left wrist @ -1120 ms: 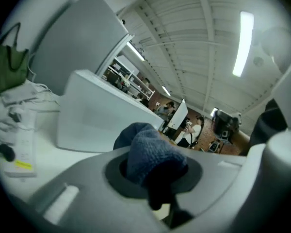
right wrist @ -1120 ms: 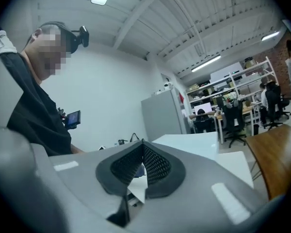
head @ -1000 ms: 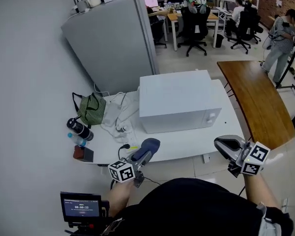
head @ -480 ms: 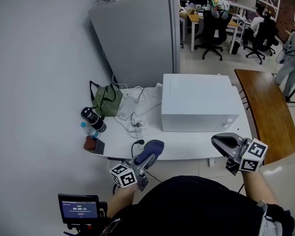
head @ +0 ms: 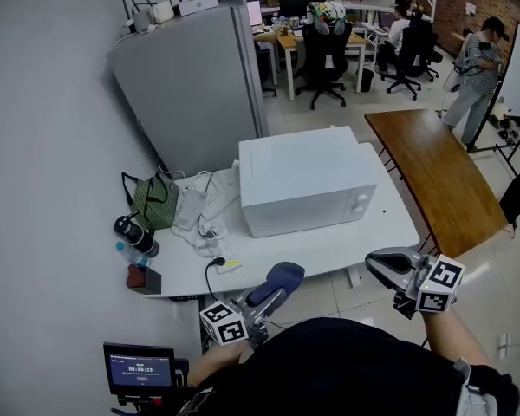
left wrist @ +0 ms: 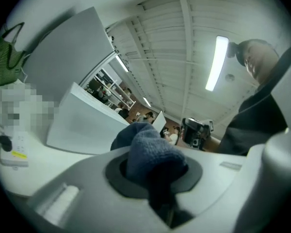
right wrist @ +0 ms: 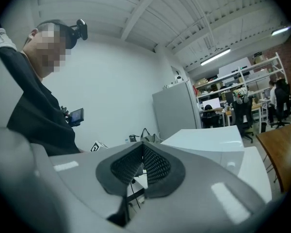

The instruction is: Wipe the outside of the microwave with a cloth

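The white microwave point(head: 303, 187) stands on the white table point(head: 347, 245), door side facing me. My left gripper point(head: 276, 285) hovers just in front of the table's near edge, shut on a bunched blue cloth point(head: 283, 273). In the left gripper view the cloth point(left wrist: 146, 149) bulges out between the jaws, with the microwave point(left wrist: 85, 127) ahead to the left. My right gripper point(head: 374, 263) hangs off the table's front right corner, shut with nothing in it. Its meshed pads point(right wrist: 155, 166) meet in the right gripper view, and the microwave point(right wrist: 211, 139) lies beyond them.
A tall grey cabinet point(head: 191, 85) stands behind the table. A green bag point(head: 152, 199), dark bottles point(head: 135, 235), a power strip with cables point(head: 210, 225) and a small dark box point(head: 145, 278) lie left of the microwave. A wooden table point(head: 433, 172) is at the right; a small monitor point(head: 141, 370) is by my left arm.
The head view has swung, so the table and microwave sit further left in the frame. Both grippers stay by the table's front edge, the left one still holding the cloth.
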